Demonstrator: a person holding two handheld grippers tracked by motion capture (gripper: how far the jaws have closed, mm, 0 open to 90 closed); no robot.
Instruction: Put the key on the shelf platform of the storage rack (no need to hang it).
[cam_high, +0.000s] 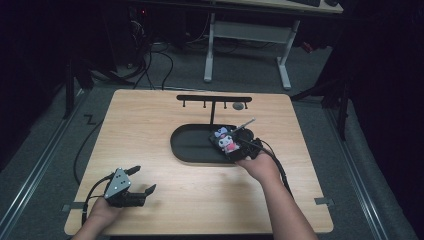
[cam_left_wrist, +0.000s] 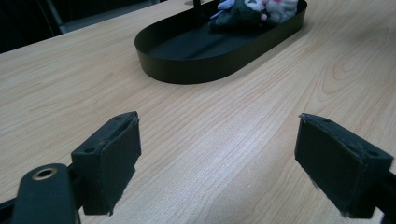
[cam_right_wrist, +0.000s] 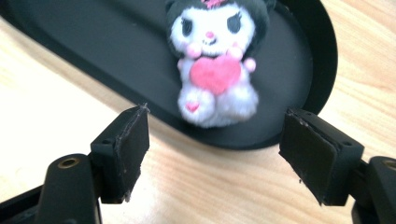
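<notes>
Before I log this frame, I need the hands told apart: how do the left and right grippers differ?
The left gripper sits near the table's front left corner, far from the tray; the right gripper is at the tray's right end. Bare wood lies ahead of the left gripper's jaws; the plush lies in the tray beyond the right gripper's jaws. Both are open and hold nothing.

Grey carpet (cam_high: 250, 75) is stretching out under a dim, dark room; a white-legged desk (cam_high: 247, 32) is standing at the back, cables (cam_high: 150, 60) are trailing across the floor beside it.
</notes>
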